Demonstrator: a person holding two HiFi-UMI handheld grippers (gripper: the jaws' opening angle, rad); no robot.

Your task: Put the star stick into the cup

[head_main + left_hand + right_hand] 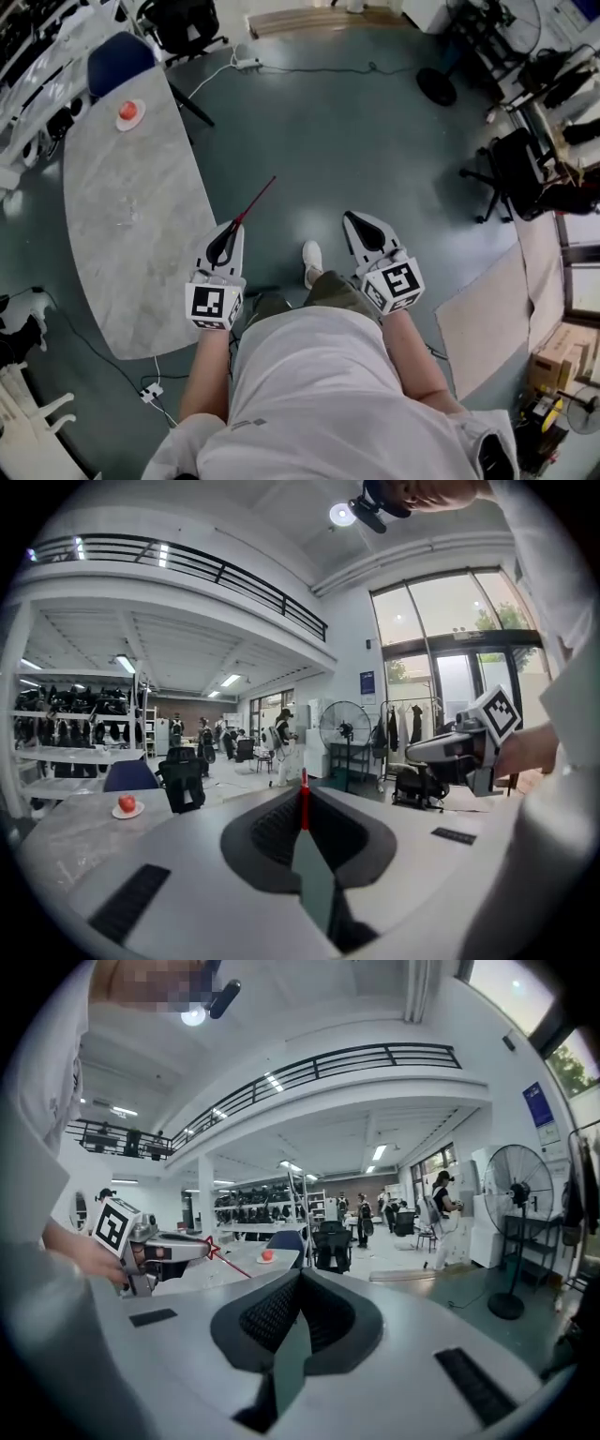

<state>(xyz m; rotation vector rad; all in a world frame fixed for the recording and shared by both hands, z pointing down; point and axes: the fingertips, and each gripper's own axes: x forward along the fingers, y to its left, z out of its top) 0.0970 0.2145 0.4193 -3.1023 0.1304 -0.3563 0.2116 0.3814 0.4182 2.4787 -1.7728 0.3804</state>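
Observation:
My left gripper is shut on the red star stick, which slants up and to the right over the floor, just off the table's right edge. In the left gripper view the stick stands as a thin red line between the closed jaws of that gripper. The right gripper view shows the star at the left gripper's tip. A faint clear object, perhaps the cup, stands on the marble table. My right gripper is shut with nothing in it, over the floor.
A red apple on a white plate sits at the table's far end, by a blue chair. Black office chairs, a fan base and flat boards stand to the right. Cables lie under the table's near end.

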